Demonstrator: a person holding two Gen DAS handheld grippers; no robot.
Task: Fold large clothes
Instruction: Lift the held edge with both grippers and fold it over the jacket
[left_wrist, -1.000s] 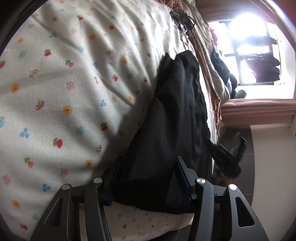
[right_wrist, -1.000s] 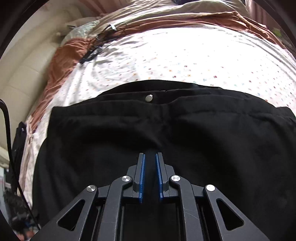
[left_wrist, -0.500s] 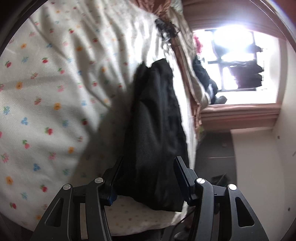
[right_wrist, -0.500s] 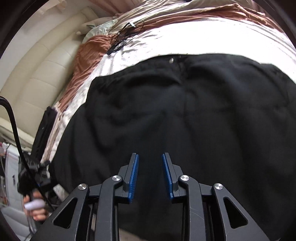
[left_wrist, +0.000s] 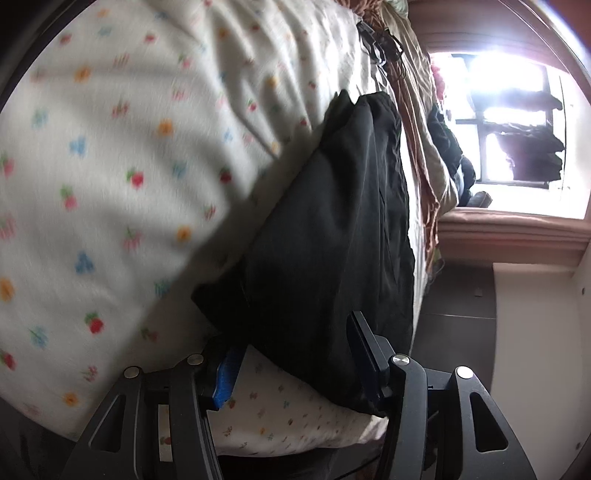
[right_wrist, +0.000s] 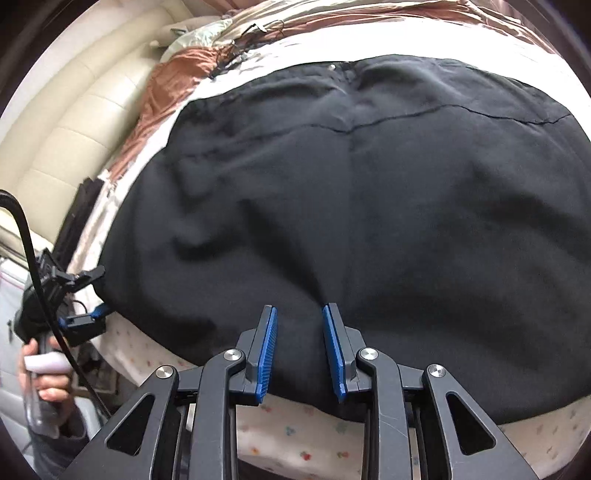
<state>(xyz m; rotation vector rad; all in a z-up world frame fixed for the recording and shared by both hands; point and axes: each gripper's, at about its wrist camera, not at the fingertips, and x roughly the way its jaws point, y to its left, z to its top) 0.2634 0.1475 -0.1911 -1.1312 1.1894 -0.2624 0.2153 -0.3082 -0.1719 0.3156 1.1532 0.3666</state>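
Observation:
A large black garment with a small silver button near its far edge lies spread on a bed with a white floral sheet. It also shows in the left wrist view as a dark folded mass. My left gripper is open, its fingers either side of the garment's near corner. My right gripper is open over the garment's near edge, holding nothing. The left gripper also shows in the right wrist view, at the garment's left corner.
A brown blanket and tangled black cables lie at the far end of the bed. A cream padded headboard is at the left. A bright window with dark clothes piled by it is beyond the bed.
My right gripper has opened and drawn back toward the garment's near edge. The garment's corner has slid out from between my left gripper's open fingers, and the blue pad now shows.

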